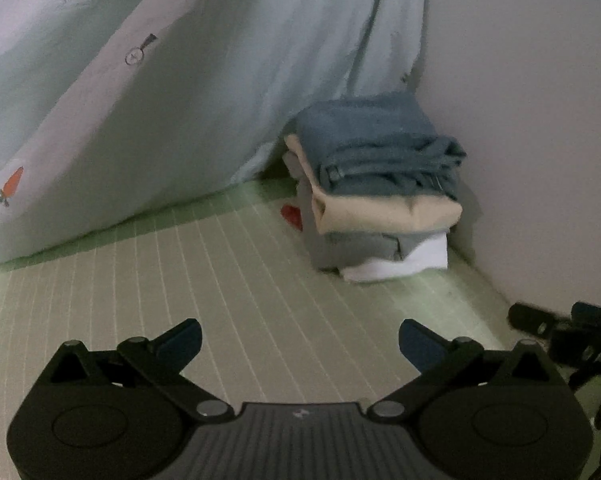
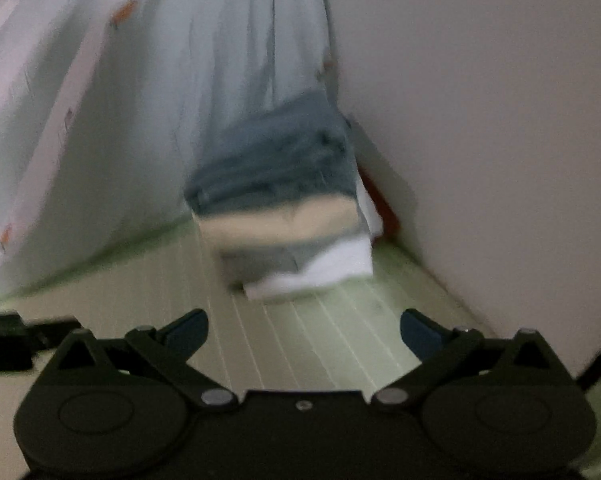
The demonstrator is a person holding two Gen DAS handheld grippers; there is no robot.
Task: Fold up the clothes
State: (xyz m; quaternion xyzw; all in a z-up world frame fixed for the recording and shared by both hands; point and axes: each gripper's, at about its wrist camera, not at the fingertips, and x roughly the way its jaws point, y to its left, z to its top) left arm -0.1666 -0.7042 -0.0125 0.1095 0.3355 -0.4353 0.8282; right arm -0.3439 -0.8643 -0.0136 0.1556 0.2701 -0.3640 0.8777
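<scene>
Black and spread wide, the left gripper (image 1: 300, 344) and right gripper (image 2: 304, 334) held nothing over the green mat (image 1: 228, 280), the folded stack (image 1: 376, 188) sat toward one o'clock by the wall (image 1: 540, 120), apparently just placed, so fetching another garment probably came next.

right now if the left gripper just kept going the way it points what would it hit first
Most likely the striped green mat: the left gripper, open and empty, tilts down toward bare mat ahead. The stack of folded clothes sits further on and slightly right, so it would come only after, though depth is hard to judge here.
</scene>
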